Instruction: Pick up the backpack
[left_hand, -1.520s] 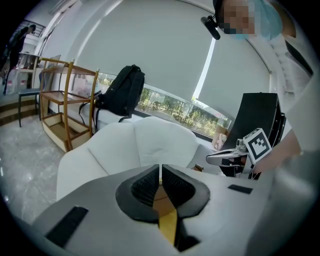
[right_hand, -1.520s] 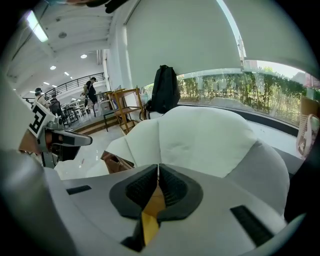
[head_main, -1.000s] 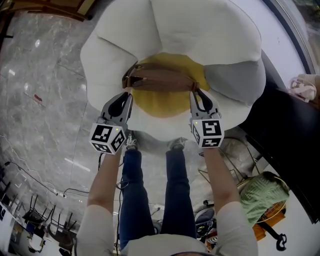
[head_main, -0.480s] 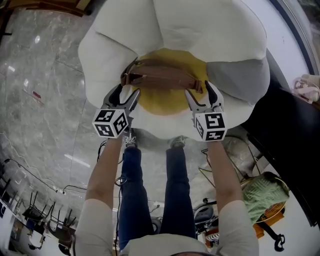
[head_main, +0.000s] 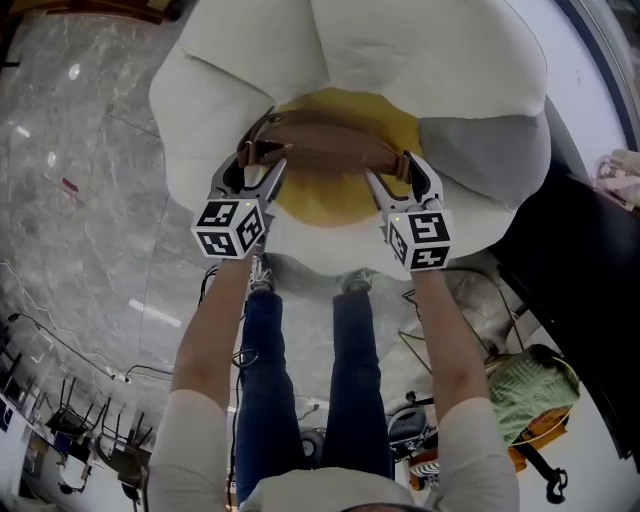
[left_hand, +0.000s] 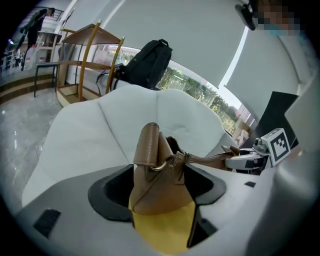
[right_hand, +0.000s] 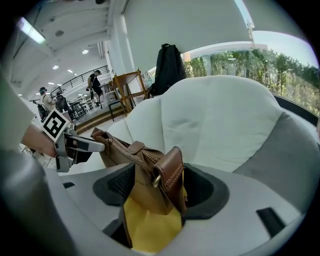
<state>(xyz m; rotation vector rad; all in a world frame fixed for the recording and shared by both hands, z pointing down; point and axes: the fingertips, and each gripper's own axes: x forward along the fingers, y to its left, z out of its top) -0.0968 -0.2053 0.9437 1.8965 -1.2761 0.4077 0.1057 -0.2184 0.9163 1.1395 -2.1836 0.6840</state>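
One tan backpack (head_main: 325, 160) on white armchair (head_main: 420, 50), marble floor (head_main: 80, 180), seemingly wooden shelving (left_hand: 86, 62).

Backpack (head_main: 330, 198): yellow body, brown leather top and strap ends.
Chair (head_main: 400, 50): white cushions, one grey at its right edge.
Floor (head_main: 80, 180): pale grey marble, darker veins.
Far bag (left_hand: 145, 65): black.
Rack (left_hand: 85, 65): light wood.
Trousers (head_main: 262, 360): blue.

white petal-shaped armchair (head_main: 400, 50) on grey marble floor (head_main: 80, 190). on seat: yellow and brown backpack (head_main: 326, 172), lying flat, brown top edge toward backrest, yellow body toward front edge of cushion.
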